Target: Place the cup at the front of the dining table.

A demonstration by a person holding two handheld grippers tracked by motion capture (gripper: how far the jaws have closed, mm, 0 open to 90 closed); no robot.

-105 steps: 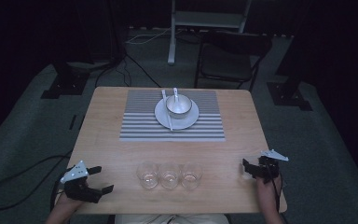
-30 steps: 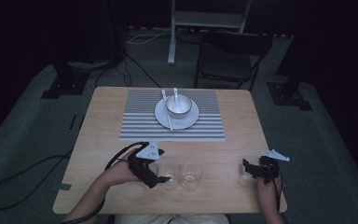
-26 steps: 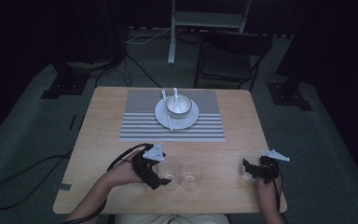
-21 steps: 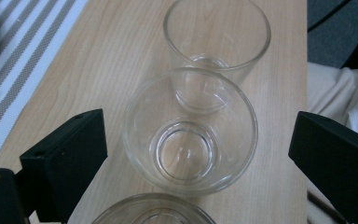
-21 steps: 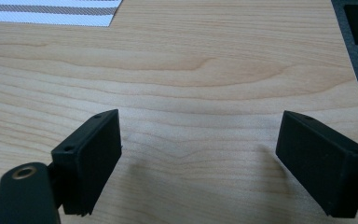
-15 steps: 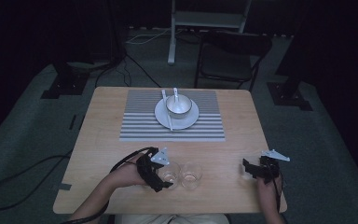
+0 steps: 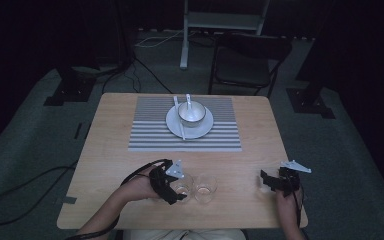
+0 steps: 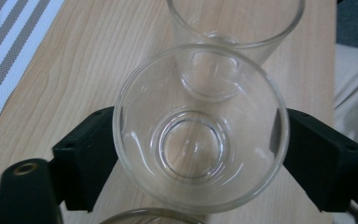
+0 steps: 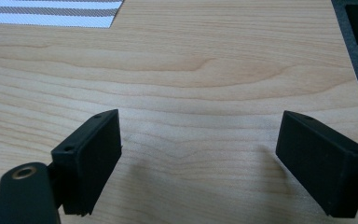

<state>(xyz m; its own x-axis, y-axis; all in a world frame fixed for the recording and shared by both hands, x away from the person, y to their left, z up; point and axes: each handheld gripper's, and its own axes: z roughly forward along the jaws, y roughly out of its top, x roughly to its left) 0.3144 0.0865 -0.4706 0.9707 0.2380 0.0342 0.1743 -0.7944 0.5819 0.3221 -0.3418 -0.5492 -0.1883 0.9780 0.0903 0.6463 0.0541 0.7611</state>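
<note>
Clear glasses stand in a row near the table's front edge. My left gripper (image 7: 181,189) is open, its jaws on either side of one glass (image 8: 193,149) (image 7: 182,187), close against its wall. Whether they press on it I cannot tell. A second glass (image 8: 235,28) (image 7: 205,187) stands just beyond, touching or nearly touching the first. In the left gripper view the rim of a third glass (image 8: 151,217) shows at the bottom edge. My right gripper (image 7: 263,181) (image 9: 198,154) rests open at the front right of the table, with bare wood between its jaws.
A grey striped placemat (image 7: 150,135) lies at the back middle of the wooden table (image 7: 110,155). On it sits a white plate (image 7: 206,127) with a bowl (image 7: 191,112) and a utensil (image 7: 179,122). A dark chair (image 7: 245,65) stands behind the table.
My left gripper came from the front left corner to the row of glasses, then crept right until its jaws stood around a glass. The right gripper has stayed still.
</note>
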